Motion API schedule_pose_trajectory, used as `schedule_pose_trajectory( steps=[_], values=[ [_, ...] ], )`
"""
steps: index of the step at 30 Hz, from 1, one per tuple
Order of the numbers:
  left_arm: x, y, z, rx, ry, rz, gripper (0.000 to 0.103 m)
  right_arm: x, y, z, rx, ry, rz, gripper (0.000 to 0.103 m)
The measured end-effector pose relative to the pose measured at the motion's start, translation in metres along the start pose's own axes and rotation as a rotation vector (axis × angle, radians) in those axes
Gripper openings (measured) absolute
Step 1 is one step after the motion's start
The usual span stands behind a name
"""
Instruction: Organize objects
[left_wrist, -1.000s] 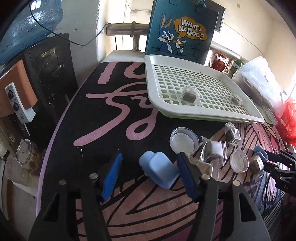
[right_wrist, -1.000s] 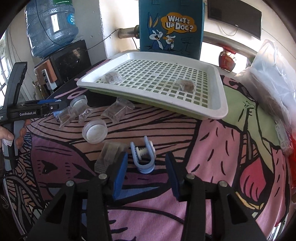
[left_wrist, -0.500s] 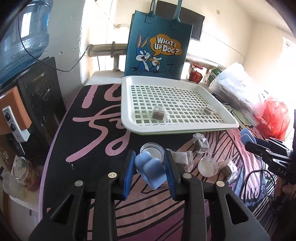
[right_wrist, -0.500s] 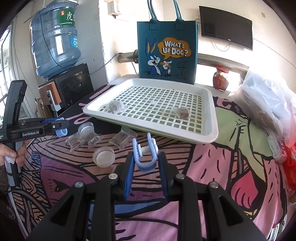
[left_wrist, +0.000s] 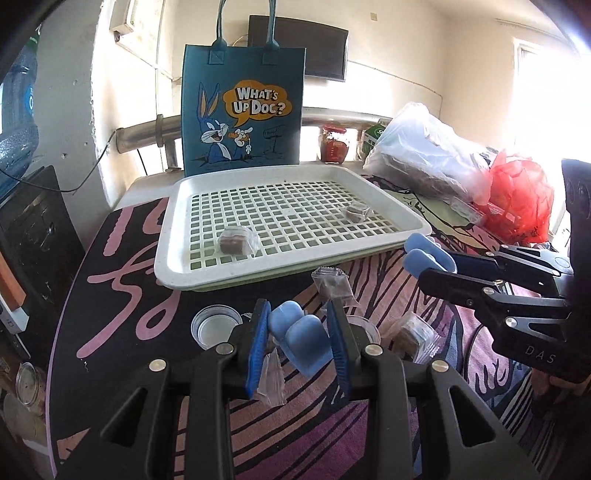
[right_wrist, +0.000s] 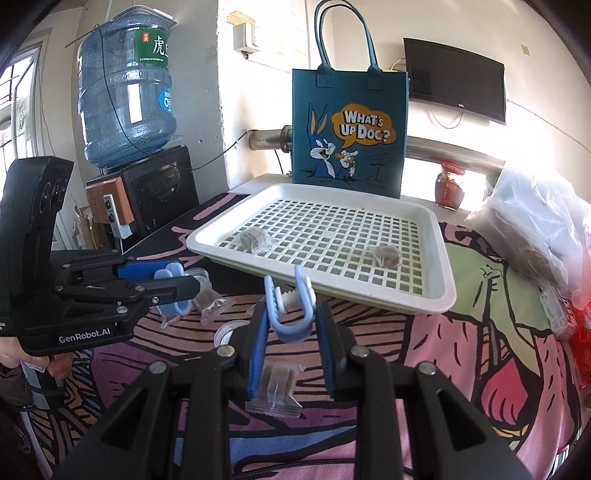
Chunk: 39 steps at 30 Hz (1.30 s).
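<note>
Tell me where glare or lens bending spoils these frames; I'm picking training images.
Left wrist view: the window blows out the upper right behind the red bag; dark corners. Right wrist view: glare washes the clear bag; the tray rim bows; both clips stay sharp.

Two light-blue plastic clips (left_wrist: 301, 338) (right_wrist: 290, 308); one white slotted plastic tray (right_wrist: 439, 254); two clear-wrapped brown sweets (right_wrist: 256, 238) (right_wrist: 386, 254) in it; one teal cartoon-rabbit tote bag (right_wrist: 349, 133).
</note>
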<state>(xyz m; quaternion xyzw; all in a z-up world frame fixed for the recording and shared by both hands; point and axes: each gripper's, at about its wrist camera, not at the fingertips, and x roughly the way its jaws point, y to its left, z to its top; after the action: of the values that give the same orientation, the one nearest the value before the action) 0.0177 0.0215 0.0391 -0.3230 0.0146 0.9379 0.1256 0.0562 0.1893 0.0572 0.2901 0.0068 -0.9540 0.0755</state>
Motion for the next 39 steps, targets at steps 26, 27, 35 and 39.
schedule_pose_trajectory(
  steps=[26, 27, 35, 39],
  values=[
    [-0.013, -0.004, -0.003, 0.009, -0.069, 0.013, 0.031, 0.004, 0.009, -0.006, -0.034, 0.0, 0.007, 0.025],
    [-0.013, -0.004, -0.003, 0.009, -0.069, 0.013, 0.031, 0.004, 0.009, -0.006, -0.034, 0.0, 0.008, 0.025],
    [-0.013, -0.005, -0.003, 0.013, -0.07, 0.011, 0.031, 0.004, 0.008, -0.006, -0.034, -0.003, 0.006, 0.025],
    [-0.013, -0.006, -0.003, 0.014, -0.07, 0.012, 0.031, 0.004, 0.008, -0.006, -0.033, -0.004, 0.006, 0.025]
  ],
)
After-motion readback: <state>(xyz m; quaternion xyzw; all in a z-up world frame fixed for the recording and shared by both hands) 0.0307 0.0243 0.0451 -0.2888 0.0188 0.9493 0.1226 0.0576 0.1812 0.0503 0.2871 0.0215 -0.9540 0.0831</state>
